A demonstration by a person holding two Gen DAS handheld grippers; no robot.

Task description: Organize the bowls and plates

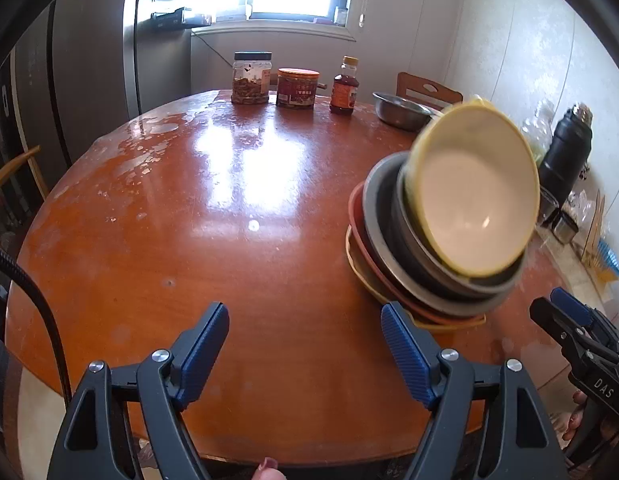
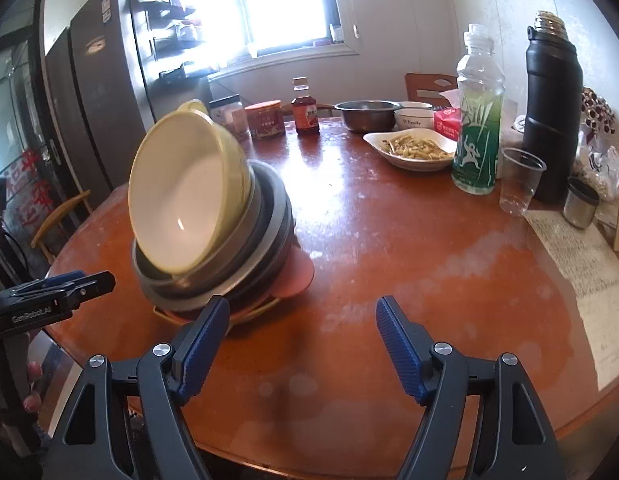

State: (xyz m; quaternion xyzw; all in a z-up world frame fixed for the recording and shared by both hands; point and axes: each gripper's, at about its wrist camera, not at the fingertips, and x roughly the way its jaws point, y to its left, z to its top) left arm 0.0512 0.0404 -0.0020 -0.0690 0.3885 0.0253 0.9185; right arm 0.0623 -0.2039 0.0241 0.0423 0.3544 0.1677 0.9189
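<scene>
Both sets of fingers stand apart with nothing between them: left gripper [image 1: 305, 354] over bare bench [image 1: 213, 216], right gripper [image 2: 303, 350] likewise. The stack [image 2: 229, 236] sits on the bench between the two grippers: ahead and to the right of the left fingers [image 1: 405, 354], ahead and to the left of the right fingers [image 2: 203, 346], its base just beyond the right gripper's left fingertip. From the bottom: a yellowish tray or plate edge, a pink plate [image 2: 299, 274], grey metal bowls, and on top a yellow bowl [image 1: 471, 192] with a white inside. That top bowl is tipped steeply toward the cameras, not seated flat in the bowl under it; looks precarious. Judgement: stacking is largely done and the step in hand is letting go and backing off. To do it well, draw both grippers away without brushing the stack's rims, then judge whether the yellow bowl settles. If it stays tilted, come back in from both sides, pinch its rim lightly and level it into the nest. A steel bowl [image 2: 365, 114] and a dish of food [image 2: 413, 148] sit far beyond the right fingers.
</scene>
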